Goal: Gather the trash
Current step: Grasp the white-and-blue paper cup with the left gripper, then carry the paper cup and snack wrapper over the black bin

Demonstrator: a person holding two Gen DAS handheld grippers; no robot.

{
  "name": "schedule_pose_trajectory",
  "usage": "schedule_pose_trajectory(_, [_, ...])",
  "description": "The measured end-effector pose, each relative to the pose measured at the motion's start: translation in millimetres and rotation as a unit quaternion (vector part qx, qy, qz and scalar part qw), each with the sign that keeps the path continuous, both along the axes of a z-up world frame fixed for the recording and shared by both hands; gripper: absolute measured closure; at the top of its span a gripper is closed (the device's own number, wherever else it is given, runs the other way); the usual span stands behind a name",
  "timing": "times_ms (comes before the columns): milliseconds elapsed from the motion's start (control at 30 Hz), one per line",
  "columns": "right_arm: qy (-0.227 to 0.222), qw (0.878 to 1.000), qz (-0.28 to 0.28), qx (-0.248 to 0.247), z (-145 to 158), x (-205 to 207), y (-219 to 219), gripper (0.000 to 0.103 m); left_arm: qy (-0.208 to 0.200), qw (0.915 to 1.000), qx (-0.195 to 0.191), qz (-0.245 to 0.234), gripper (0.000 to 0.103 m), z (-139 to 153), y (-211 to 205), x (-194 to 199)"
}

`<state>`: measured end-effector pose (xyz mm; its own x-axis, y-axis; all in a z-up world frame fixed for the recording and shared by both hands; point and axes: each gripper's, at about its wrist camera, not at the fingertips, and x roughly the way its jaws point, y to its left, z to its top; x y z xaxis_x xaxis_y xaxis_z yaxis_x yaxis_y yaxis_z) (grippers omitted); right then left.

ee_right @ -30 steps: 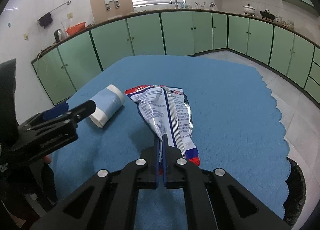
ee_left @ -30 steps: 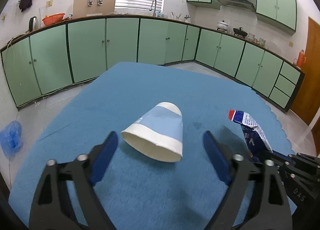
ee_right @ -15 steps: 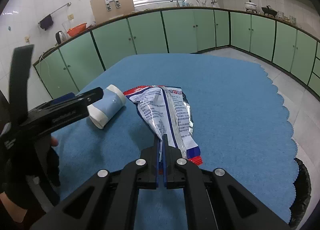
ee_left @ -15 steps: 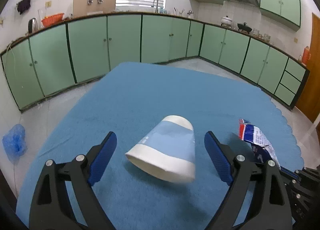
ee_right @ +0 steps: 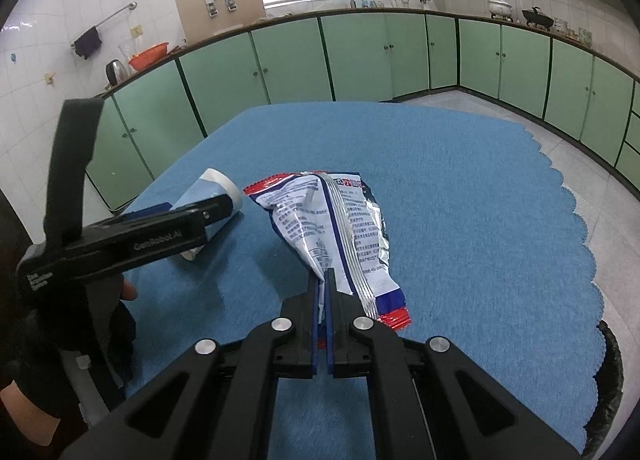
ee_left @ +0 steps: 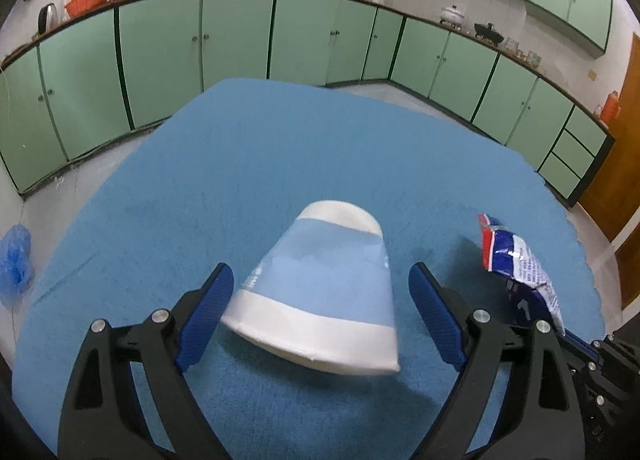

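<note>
**Paper cup between spread tongs, snack wrapper pinched**

The left tongs [ee_left: 320, 304] stand wide apart, their blue pads [ee_left: 206, 320] on either side of a paper cup [ee_left: 324, 296] that lies on its side on the blue tabletop [ee_left: 280, 148]. The cup is white with a pale blue band, its open mouth turned toward the camera and its base pointing away. The left pad sits just beside the rim; whether it actually touches is hard to say from this angle. The right pad is clear of the cup.

The right tongs [ee_right: 323, 288] are closed on a crumpled snack wrapper [ee_right: 340, 228], white and blue with red ends and silver foil showing at its edge. They pinch it near its near end, and the rest of it spreads away over the tabletop. In the right wrist view the cup lies left of the wrapper, near it but apart, partly hidden by a black finger of the left tongs. Green kitchen cabinets [ee_right: 360, 56] line the walls behind.
</note>
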<state>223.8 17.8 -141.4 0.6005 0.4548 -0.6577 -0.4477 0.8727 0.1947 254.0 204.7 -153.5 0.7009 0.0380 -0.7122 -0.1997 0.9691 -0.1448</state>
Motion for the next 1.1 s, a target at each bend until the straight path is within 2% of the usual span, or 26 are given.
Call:
schedule_pose_trajectory(100, [0.001,1.000,0.000,0.000,-0.5,0.9,0.8,0.100,0.013,0.9999,0.001,0.003,0.018,-2.5,0.9,4.4])
schedule_pose_trajectory(167, [0.002,1.000,-0.001,0.000,-0.7,0.4,1.2,0.100,0.022,0.9998,0.001,0.004,0.025,-4.1,1.8,7.1])
schedule_pose_trajectory(300, [0.000,1.000,-0.002,0.002,0.3,-1.2,-0.3,0.100,0.003,1.0000,0.001,0.003,0.037,2.1,0.8,1.8])
schedule_pose_trajectory(500, [-0.007,1.000,-0.004,0.006,4.0,-4.2,-5.9,0.100,-0.027,0.9996,-0.008,0.000,0.045,10.8,-7.1,-11.3])
schedule_pose_trajectory(733, [-0.019,1.000,-0.018,0.013,11.0,-7.6,-16.1,0.100,-0.057,0.9983,-0.003,-0.011,0.049,22.0,-23.6,-22.2])
schedule_pose_trajectory(1100, [-0.044,0.998,-0.037,0.018,29.3,-12.6,-35.4,0.100,-0.077,0.9964,0.006,-0.033,0.051,43.9,-55.7,-28.4])
